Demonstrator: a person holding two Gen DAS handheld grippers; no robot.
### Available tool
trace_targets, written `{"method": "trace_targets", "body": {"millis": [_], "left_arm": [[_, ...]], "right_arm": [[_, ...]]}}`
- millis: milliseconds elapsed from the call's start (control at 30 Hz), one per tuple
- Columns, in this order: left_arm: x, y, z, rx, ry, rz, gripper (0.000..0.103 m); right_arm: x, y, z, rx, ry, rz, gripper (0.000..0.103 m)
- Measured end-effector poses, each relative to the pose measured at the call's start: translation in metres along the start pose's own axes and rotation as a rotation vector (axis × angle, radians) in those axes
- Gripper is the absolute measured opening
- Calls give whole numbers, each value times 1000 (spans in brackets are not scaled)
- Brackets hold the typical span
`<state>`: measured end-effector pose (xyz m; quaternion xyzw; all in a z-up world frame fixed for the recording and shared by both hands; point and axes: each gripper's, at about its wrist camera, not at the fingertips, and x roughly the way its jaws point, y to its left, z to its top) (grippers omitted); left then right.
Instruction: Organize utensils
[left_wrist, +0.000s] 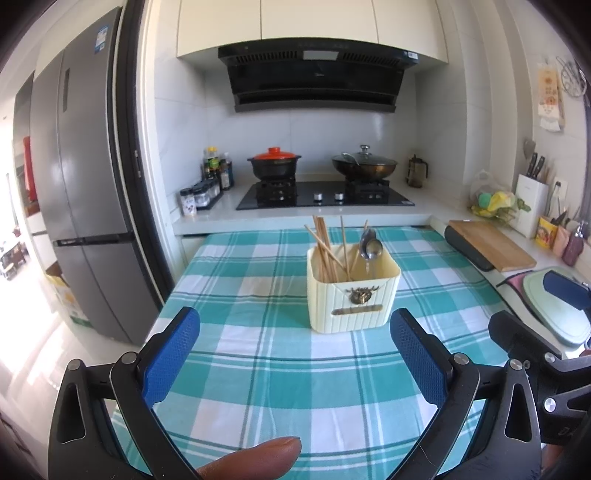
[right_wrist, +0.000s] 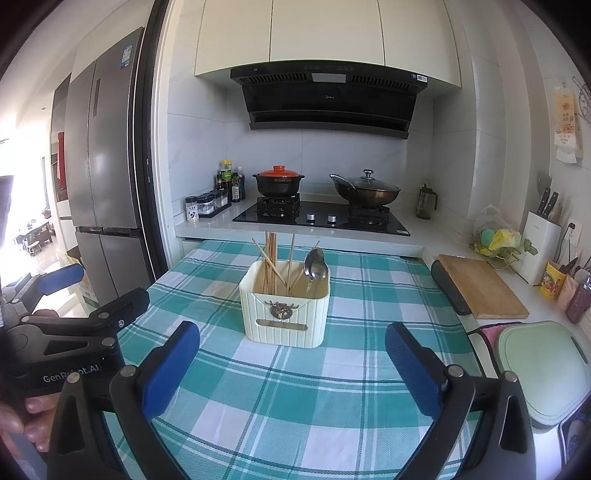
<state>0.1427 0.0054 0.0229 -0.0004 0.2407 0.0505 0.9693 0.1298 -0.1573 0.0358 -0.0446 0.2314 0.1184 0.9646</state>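
Two grippers, left and right, hover before the holder, fingers spread wide and empty. We see chopsticks and spoons already standing in the holder, mid-bench. We judge sorting nearly complete; next comes any stray utensil, none visible beside the holder.

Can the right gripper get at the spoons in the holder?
Probably yes. The right gripper is open, the cloth ahead is bare, and the spoons stick up above the holder rim, beside the chopsticks.

Black grippers, blue textured fingers, silver screws.
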Motion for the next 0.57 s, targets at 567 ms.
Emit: {"method": "trace_targets", "body": {"millis": [567], "left_arm": [[5, -1, -4, -7, -2, 16, 103]], "right_arm": [[4, -2, -1, -9, 16, -6, 102]]}}
